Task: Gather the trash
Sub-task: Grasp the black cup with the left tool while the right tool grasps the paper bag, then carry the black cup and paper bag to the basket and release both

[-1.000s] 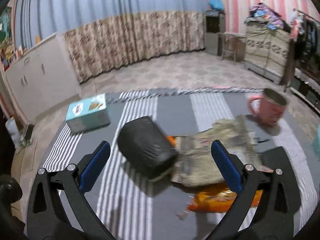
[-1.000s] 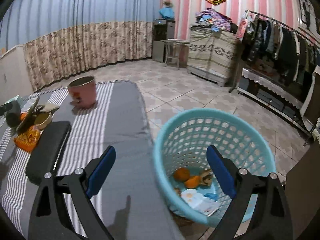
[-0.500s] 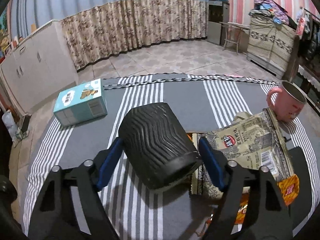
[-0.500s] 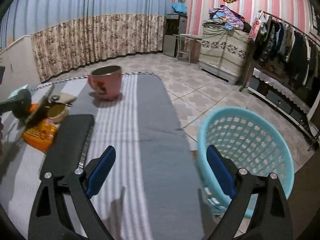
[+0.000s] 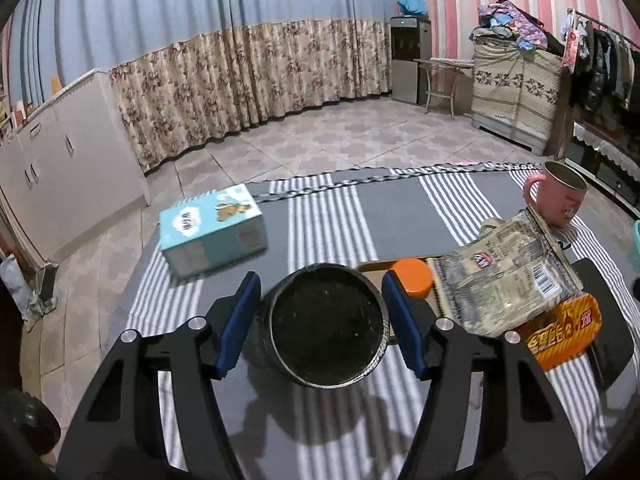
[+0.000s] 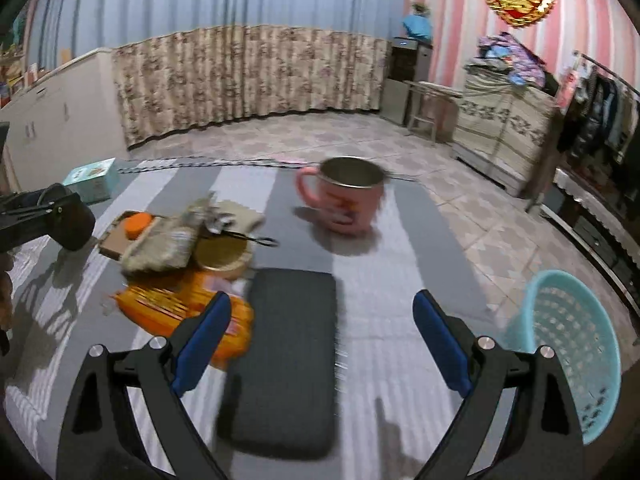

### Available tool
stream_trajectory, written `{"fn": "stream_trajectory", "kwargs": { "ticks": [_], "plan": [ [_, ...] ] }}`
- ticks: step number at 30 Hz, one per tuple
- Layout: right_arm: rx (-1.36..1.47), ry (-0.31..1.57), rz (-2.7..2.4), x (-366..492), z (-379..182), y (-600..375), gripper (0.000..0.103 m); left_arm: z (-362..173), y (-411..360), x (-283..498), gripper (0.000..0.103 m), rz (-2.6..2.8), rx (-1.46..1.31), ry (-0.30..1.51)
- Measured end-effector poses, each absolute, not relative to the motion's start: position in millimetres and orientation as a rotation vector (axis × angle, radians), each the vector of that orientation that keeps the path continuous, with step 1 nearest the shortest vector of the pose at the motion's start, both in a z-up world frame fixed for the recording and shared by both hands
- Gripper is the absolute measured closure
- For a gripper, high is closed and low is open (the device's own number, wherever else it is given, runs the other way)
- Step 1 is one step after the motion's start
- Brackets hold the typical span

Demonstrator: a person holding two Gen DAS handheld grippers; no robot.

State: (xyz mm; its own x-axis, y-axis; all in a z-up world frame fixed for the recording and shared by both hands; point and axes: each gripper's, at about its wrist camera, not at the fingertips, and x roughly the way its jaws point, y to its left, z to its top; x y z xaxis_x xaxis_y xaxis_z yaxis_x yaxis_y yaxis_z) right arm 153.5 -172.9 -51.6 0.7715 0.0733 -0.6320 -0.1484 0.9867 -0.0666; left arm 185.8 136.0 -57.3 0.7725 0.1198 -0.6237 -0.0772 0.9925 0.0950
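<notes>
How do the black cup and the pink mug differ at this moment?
The black cup is clamped between the left gripper fingers, tipped with its mouth toward the camera; the pink mug stands upright on the table, untouched. The mug has a handle; none shows on the cup. The cup's inside looks dark, the mug's metallic. Both look empty.

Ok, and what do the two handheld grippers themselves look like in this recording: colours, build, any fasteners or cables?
Both match. The left gripper and right gripper each have two matte black, angular plastic fingers with open cut-outs, tipped by flat blue pads on the inner faces. Round silver pivot pins sit on each finger's linkage. No cables, labels or sleeves show; the right wrist view is motion-blurred.
</notes>
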Motion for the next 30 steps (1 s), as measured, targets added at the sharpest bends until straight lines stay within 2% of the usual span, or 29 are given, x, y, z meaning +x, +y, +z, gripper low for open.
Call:
{"fn": "stream_trajectory", "kwargs": {
  "ticks": [12, 16, 21, 22, 23, 25, 27, 28, 30],
  "plan": [
    [-0.129, 0.723, 0.191, 191.7, -55.5, -99.9, 0.013, -72.8, 156.3, 180.0, 0.041, 0.104, 0.066, 0.680],
    [-0.133, 0.734, 0.198, 198.1, -59.6, -90.1, 0.013, -80.1, 162.7, 177.0, 0.034, 0.127, 0.066, 0.704],
    [-0.134, 0.762, 0.203, 206.5, -66.9, -84.2, 0.014, -90.3, 174.8, 180.3, 0.034, 0.133, 0.035, 0.764],
    [-0.135, 0.770, 0.206, 208.8, -69.0, -82.4, 0.014, -92.8, 177.3, 181.4, 0.039, 0.133, 0.026, 0.778],
    [-0.135, 0.781, 0.210, 211.2, -71.8, -80.9, 0.016, -95.9, 179.9, 182.5, 0.041, 0.143, 0.025, 0.791],
    [-0.135, 0.818, 0.219, 217.6, -79.3, -78.4, 0.030, -96.8, 181.3, 181.7, 0.041, 0.134, 0.009, 0.791],
    [-0.117, 0.854, 0.237, 222.6, -86.2, -78.7, 0.052, -95.6, 183.4, 180.8, 0.041, 0.129, -0.010, 0.788],
    [-0.098, 0.864, 0.253, 223.6, -88.3, -79.8, 0.059, -95.1, 184.0, 180.5, 0.042, 0.130, -0.014, 0.787],
    [-0.060, 0.866, 0.303, 222.1, -88.4, -82.3, 0.085, -91.4, 183.5, 179.4, 0.042, 0.136, -0.020, 0.779]
  ]
}}
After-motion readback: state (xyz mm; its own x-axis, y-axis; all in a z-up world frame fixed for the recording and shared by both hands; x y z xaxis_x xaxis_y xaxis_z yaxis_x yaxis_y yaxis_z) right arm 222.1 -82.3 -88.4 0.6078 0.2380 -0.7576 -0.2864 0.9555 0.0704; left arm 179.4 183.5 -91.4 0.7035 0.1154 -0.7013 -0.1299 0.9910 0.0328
